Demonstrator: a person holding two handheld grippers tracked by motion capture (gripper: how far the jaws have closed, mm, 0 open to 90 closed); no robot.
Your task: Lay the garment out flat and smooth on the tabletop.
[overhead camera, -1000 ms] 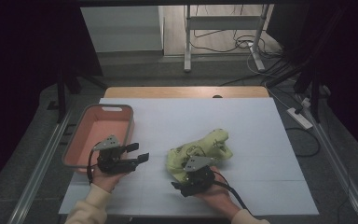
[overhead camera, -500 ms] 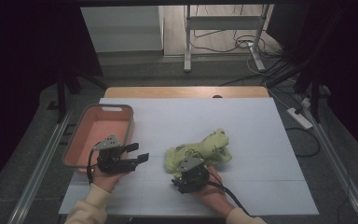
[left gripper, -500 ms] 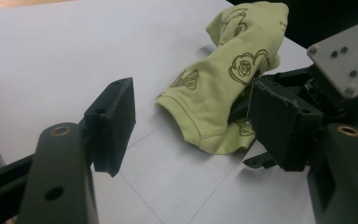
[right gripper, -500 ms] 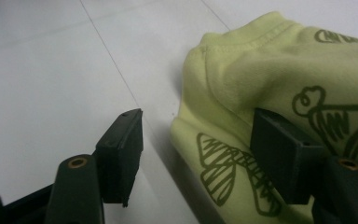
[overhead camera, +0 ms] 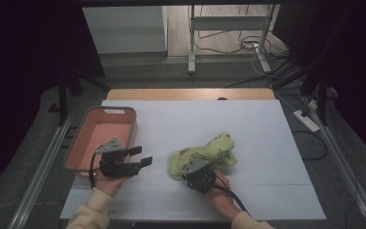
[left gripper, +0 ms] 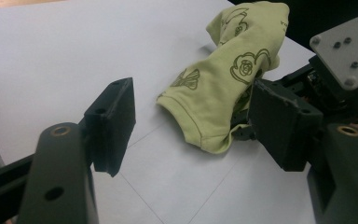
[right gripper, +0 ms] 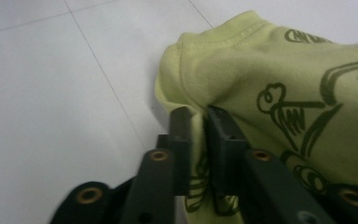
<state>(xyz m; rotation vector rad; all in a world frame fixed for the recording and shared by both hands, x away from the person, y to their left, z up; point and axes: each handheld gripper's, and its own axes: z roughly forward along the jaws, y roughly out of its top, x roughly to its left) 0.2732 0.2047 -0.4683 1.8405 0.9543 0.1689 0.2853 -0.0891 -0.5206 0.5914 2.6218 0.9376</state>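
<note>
Crumpled green printed cloth (right gripper: 279, 93) pinched by closing right tongs (right gripper: 199, 116), left tongs (left gripper: 191, 126) apart

High view looks forward and down from afar; both gripper views sit close, sharing the green garment (left gripper: 223, 88).

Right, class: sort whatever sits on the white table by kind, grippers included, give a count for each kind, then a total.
Crumpled yellow-green printed cloth garment: 1
Salmon-pink rectangular plastic basin: 1
Black two-jaw grippers, left gripper with jaws apart, right gripper whose jaws have just been closing and pinch the garment's edge: 2
Total: 4
</note>
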